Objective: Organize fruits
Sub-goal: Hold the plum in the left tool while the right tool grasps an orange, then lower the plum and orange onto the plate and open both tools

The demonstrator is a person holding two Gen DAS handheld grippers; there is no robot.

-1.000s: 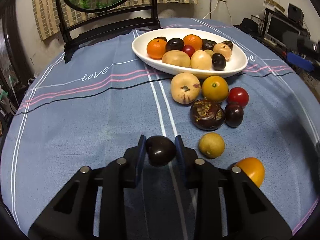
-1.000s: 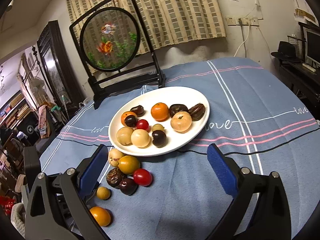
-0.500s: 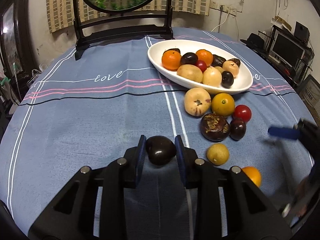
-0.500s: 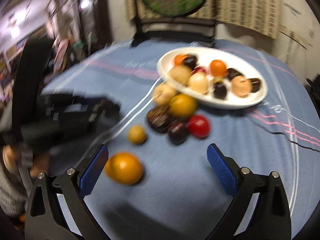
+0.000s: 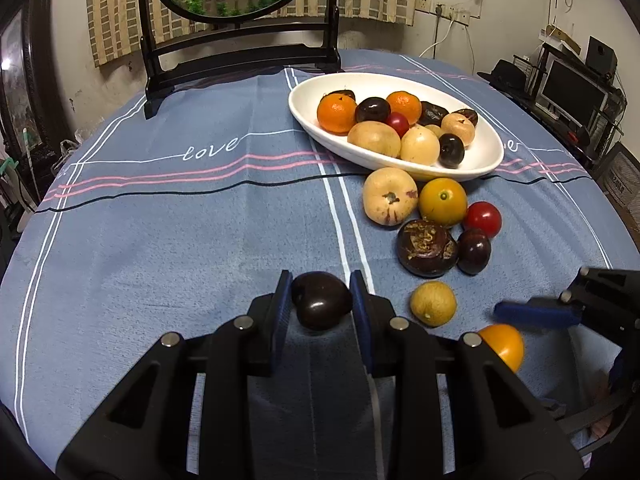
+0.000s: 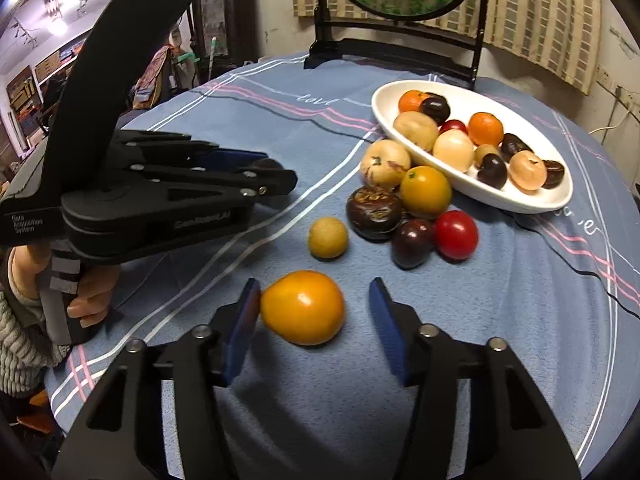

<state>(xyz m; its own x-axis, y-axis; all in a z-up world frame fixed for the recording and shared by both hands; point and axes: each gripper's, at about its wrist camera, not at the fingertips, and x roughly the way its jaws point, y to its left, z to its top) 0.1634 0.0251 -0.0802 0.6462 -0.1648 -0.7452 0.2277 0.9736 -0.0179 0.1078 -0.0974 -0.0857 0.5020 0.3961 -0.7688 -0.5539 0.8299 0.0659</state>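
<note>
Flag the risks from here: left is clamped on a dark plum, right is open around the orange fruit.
1. The right gripper sits off-centre: one pad touches the orange fruit, the other stands clear. Closing may roll it away.
2. The white bowl already looks crowded; the dark plum in the left gripper could roll out.
3. The grippers are close together, so they might collide.

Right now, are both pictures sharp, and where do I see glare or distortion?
Left wrist view: sharp, glare spot on the dark plum, right gripper slightly smeared. Right wrist view: mostly sharp, orange fruit a little soft. Both views bend the tablecloth edges, fisheye style.
</note>
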